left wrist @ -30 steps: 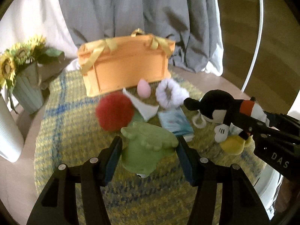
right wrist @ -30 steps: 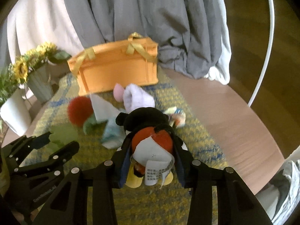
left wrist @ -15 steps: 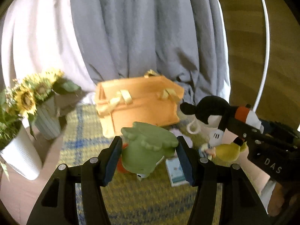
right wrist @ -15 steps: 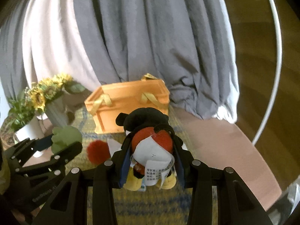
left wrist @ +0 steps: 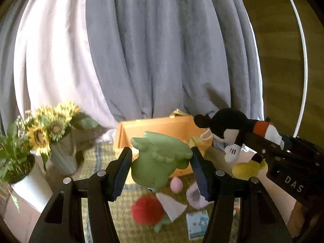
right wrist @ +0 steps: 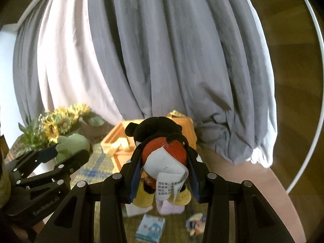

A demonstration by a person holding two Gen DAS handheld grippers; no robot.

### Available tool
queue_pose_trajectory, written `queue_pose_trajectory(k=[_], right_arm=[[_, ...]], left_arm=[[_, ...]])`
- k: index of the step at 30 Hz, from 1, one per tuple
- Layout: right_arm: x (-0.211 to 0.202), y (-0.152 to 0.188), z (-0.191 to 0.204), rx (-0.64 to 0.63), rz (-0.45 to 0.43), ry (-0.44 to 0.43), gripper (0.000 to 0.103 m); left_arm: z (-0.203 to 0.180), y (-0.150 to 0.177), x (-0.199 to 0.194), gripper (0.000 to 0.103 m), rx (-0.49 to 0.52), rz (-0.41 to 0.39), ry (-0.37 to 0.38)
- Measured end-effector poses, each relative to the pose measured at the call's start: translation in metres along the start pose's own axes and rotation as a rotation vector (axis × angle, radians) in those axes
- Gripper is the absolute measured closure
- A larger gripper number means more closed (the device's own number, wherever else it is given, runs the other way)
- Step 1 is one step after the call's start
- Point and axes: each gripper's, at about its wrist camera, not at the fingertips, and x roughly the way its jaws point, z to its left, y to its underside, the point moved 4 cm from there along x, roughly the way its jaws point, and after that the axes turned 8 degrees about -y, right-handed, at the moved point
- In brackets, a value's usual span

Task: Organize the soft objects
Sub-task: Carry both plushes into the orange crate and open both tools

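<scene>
Grey and white curtains fill the background, hanging behind a round table covered by a yellow and blue woven mat [left wrist: 97, 162]. An orange box [left wrist: 154, 129] with yellow ribbon handles stands open at the far side of the mat, and sunflowers [left wrist: 50, 125] in a ribbed vase sit to its left.

I am holding a toy in each gripper, both lifted clear of the mat. My left gripper [left wrist: 162, 162] is clenched around a green plush toy [left wrist: 158, 162], its pads pressing into both soft sides. My right gripper [right wrist: 164, 166] is clamped on a black, red and white mouse plush [right wrist: 160, 141], gripped around its body with the paper label hanging toward the camera.

Below, on the mat, lie a red pompom [left wrist: 146, 210], a pink egg-shaped toy [left wrist: 176, 184], a pale purple fluffy piece [left wrist: 195, 198] and a small blue packet [left wrist: 197, 224], all near one another.

This looks like the carrying step: both toys are picked up and headed for the box. Next, I judge, each gripper needs to travel forward over the open box and release only when the toy is above the opening, one at a time so they do not collide.
</scene>
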Motion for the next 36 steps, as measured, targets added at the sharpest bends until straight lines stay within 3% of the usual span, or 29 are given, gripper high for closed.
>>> queue_pose_trajectory(k=[8,18,36], right_arm=[[0.019,-0.025,-0.007,-0.011,-0.053,-0.021,0.061],[0.072,-0.05,-0.009,-0.031,-0.068,-0.023,0.061],[0.201,-0.055,-0.006,-0.103,0.025,-0.056,0.061]], left_arm=[[0.002,-0.03,0.026,0.045,0.014,-0.047,-0.007],[0.014,-0.049,0.078,0.045,0.021,-0.056,-0.022],[0.036,-0.04,0.208,0.045,0.004,0.068,-0.048]])
